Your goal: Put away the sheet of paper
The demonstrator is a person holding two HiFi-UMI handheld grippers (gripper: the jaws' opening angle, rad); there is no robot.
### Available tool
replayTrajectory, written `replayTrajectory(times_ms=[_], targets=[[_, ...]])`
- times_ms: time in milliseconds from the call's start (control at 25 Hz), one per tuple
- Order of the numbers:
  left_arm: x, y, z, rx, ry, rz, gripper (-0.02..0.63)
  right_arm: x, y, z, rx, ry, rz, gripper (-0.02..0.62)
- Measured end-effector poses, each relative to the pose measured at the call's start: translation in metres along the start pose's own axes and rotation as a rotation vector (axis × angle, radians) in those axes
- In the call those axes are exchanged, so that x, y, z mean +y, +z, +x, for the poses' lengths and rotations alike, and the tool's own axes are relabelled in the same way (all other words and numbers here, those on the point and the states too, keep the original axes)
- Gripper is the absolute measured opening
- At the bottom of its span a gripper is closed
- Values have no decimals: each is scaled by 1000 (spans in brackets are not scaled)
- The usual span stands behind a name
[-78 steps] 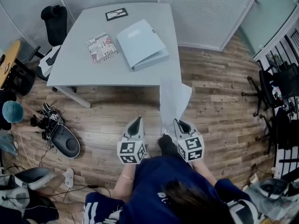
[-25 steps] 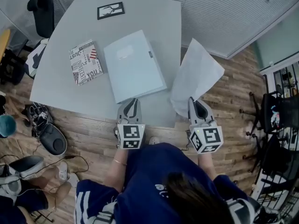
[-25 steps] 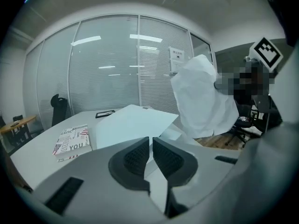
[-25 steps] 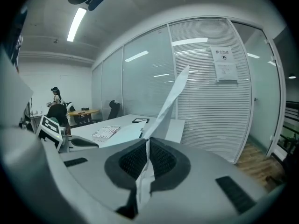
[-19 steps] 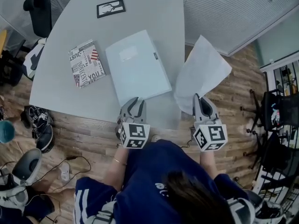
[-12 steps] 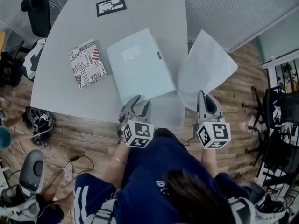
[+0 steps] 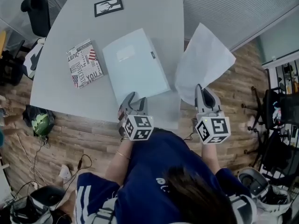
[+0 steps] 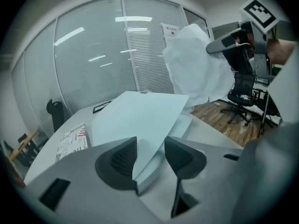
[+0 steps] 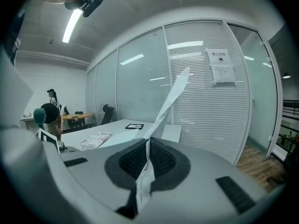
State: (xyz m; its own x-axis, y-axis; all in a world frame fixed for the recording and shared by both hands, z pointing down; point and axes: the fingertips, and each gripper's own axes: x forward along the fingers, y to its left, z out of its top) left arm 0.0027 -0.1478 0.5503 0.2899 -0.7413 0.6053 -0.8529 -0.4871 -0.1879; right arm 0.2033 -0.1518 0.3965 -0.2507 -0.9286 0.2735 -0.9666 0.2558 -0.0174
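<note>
The white sheet of paper (image 7: 205, 59) stands up from my right gripper (image 7: 201, 90), which is shut on its lower edge just off the table's right corner; the sheet (image 9: 163, 107) runs pinched between the pads of that gripper (image 9: 147, 160). A pale blue folder (image 7: 135, 64) lies shut on the grey table (image 7: 70, 94). My left gripper (image 7: 134, 98) is at the folder's near edge, its jaws opening. The folder's near corner (image 8: 140, 118) reaches between the jaws of the left gripper (image 8: 148, 155), and the pads do not press on it.
A printed magazine (image 7: 84, 62) lies left of the folder and a framed picture (image 7: 108, 6) at the table's far edge. A black chair (image 7: 35, 8) stands at the far left. Glass walls with blinds surround the table; cables and shoes lie on the wooden floor at left.
My left gripper's jaws have gone from shut to wide apart at the folder's near edge. The right gripper still holds the paper upright, shifted slightly toward the table.
</note>
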Motion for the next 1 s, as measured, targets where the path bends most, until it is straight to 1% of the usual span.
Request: replayTrajectory(times_ms=[160,240,440,600,880,1000], targets=[[-2,4,-1,-10,39,38,172,-4,-4,0,2,19,-1,8],[0,5,-4,-23,47,23,169,-3,-5,2,3,33,-6,8],[7,13,-13,-75,50,-74,148,0,-7,11,14,74,-12,8],[15,20,-24,-111,81,-120,111,4,-9,16,12,101,-8,8],[39,28,-49,-195,130,-292,71,16,1,25,4,173,-28,8],[49,25,-58,-211,172,-329,57,22,8,28,2,216,-32,8]])
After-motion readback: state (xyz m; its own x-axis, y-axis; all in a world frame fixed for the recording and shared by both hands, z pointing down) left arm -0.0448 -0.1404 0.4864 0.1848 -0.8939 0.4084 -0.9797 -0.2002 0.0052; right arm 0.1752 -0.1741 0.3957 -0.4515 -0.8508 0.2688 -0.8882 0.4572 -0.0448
